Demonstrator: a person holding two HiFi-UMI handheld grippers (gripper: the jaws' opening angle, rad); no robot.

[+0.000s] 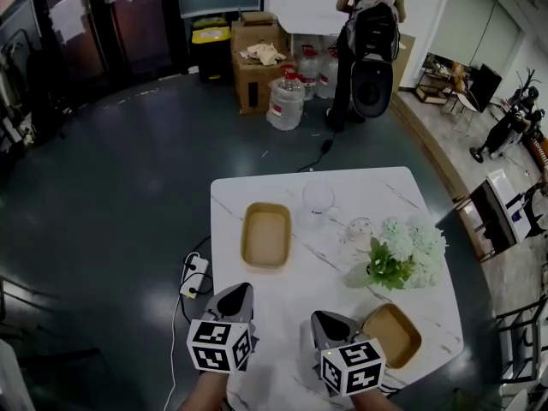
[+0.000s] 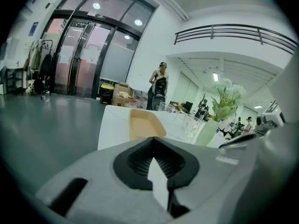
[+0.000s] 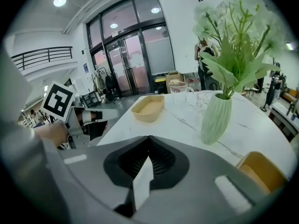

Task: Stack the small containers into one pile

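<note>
Two tan, shallow containers sit apart on the white marble table [image 1: 257, 306]. One container [image 1: 265, 235] [image 2: 144, 124] [image 3: 148, 107] lies at the table's left middle. The other container [image 1: 394, 334] [image 3: 262, 171] lies at the near right corner. My left gripper [image 1: 242, 290] [image 2: 153, 139] hovers over the near edge, short of the left container, shut and empty. My right gripper [image 1: 319, 318] [image 3: 148, 138] is beside it, just left of the near-right container, its jaws together with nothing in them.
A pale green vase of white flowers [image 1: 398, 255] [image 3: 216, 118] stands between the two containers. Two clear glasses [image 1: 318, 198] [image 1: 358, 229] stand behind it. Beyond the table are cardboard boxes [image 1: 257, 62], water jugs [image 1: 286, 101] and a person with a backpack [image 1: 372, 32].
</note>
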